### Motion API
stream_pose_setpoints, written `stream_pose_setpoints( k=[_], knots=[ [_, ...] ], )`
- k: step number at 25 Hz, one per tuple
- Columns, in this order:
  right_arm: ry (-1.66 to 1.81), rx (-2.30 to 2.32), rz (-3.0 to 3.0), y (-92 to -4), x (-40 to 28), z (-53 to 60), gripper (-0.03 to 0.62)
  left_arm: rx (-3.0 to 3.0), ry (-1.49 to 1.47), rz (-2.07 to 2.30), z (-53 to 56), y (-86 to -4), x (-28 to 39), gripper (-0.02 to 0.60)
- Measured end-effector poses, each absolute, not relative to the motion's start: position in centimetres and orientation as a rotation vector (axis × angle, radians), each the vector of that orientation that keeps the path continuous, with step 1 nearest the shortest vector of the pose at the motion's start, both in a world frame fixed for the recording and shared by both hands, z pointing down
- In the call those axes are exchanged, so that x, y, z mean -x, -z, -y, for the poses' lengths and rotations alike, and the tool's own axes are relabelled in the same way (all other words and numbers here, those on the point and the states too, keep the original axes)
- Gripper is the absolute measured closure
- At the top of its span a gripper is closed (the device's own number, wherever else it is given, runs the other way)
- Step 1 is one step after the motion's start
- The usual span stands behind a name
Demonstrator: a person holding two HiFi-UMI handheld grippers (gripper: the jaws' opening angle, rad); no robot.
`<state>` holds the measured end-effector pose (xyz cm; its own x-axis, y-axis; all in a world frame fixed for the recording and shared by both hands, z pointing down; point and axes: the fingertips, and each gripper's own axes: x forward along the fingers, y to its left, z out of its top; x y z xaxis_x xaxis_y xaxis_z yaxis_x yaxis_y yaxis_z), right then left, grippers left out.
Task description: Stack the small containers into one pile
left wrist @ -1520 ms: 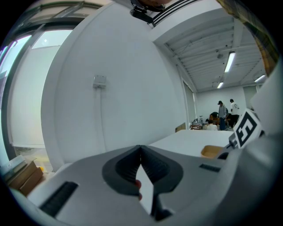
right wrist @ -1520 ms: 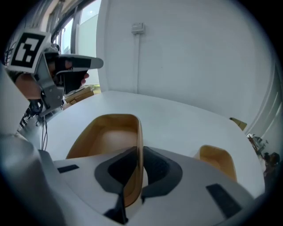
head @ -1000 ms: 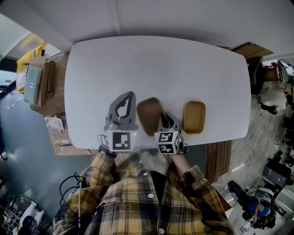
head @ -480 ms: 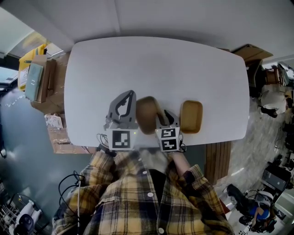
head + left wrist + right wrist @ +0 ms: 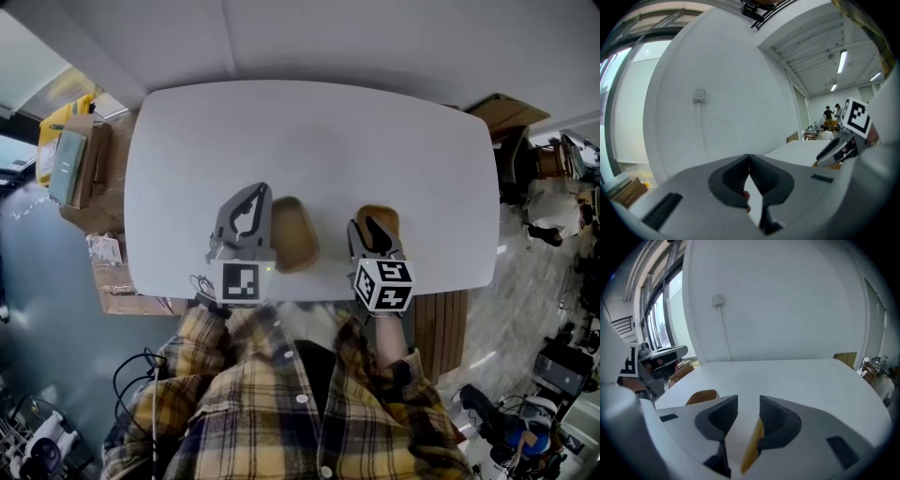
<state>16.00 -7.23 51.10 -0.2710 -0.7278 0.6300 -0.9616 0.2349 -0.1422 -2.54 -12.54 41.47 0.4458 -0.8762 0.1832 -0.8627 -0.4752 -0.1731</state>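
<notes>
While straddling the rim of the right-hand container (image 5: 382,214): right gripper (image 5: 749,404) with jaws spread, just been opening. Tan rim between the pads, close to the 3 o'clock pad, not pinched. Left gripper (image 5: 261,194) pressed shut on nothing, parked just at 9 o'clock of the left-hand container (image 5: 292,236). Both containers near the 6 o'clock edge of the white table (image 5: 309,131), apart, not yet piled.

To do well, probably: close squarely on the rim wall, lift level, carry toward 9 o'clock, lower centred so as to nest.

Likeliest obstacle: left gripper beside the target; best kept clear. Cardboard boxes (image 5: 80,164) off-table at 9 o'clock, no hindrance.
</notes>
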Motion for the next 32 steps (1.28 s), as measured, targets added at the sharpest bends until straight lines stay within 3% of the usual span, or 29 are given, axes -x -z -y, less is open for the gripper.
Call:
stream_pose_setpoints(
  k=[10, 18, 20, 22, 32],
  knots=[
    [-0.813, -1.651, 1.81, -55.7, -28.3, 4.2, 0.454, 2.58, 0.488, -1.486, 11.4, -41.5, 0.7, 0.563],
    [-0.954, -1.614, 1.792, -59.1, -28.5, 2.8, 0.459, 2.575, 0.484, -1.539, 10.9, -41.4, 0.5, 0.563],
    [-0.961, -1.613, 1.775, -59.5, -28.6, 2.8, 0.484, 2.56, 0.499, -1.529, 10.9, -41.5, 0.7, 0.563],
    [-0.98, -1.621, 1.762, -59.7, -28.7, 2.7, 0.55, 2.548, 0.514, -1.523, 10.8, -41.5, 0.9, 0.563],
    [-1.197, -1.684, 1.935, -55.4, -26.5, 5.4, 0.566, 2.533, 0.488, -1.618, 10.4, -41.3, 2.7, 0.563]
  ],
)
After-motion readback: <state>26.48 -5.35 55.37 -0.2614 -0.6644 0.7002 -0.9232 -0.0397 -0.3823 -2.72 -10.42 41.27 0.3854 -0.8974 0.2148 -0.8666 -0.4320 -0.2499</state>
